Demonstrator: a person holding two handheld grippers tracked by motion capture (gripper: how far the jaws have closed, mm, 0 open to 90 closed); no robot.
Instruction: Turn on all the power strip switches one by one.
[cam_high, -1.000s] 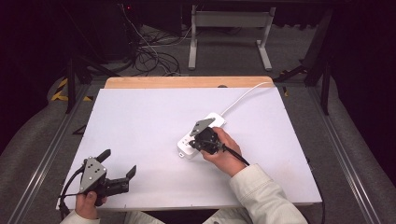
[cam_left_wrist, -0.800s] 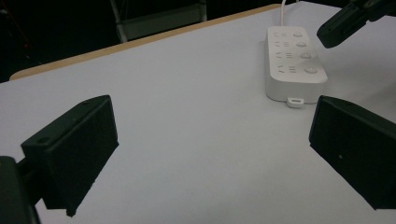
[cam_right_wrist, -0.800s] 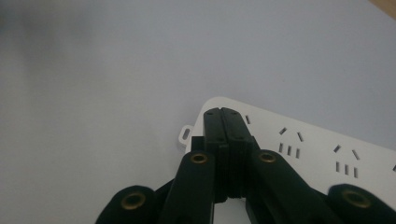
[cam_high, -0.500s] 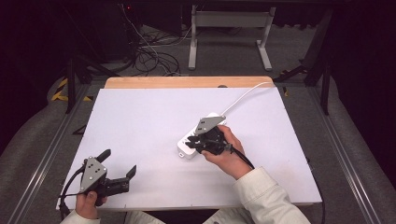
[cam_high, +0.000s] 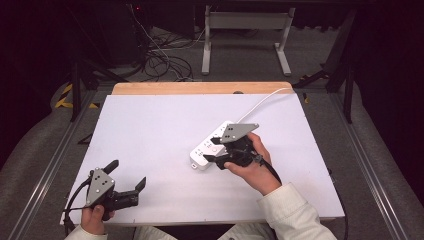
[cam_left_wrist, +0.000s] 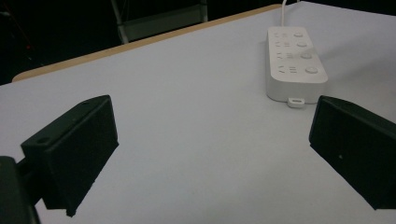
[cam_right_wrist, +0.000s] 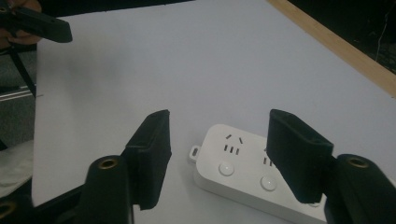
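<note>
White tabletop, left to right. Left gripper: near front-left corner, jaws spread wide, holding nothing. Power strip: flat at centre-right, 4 buttons up, cord trailing to far edge. Right gripper: above strip's near end, jaws just opening, half spread, nothing between. Risk: a jaw catching the strip, shifting it.

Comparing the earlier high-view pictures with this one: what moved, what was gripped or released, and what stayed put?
The right claw has lifted off the white power strip and drawn slightly back toward the person; its jaws have just been opening, nothing held between them. The power strip stayed put on the table, cable trailing to the far edge. The left claw stayed open at the near left corner.
</note>
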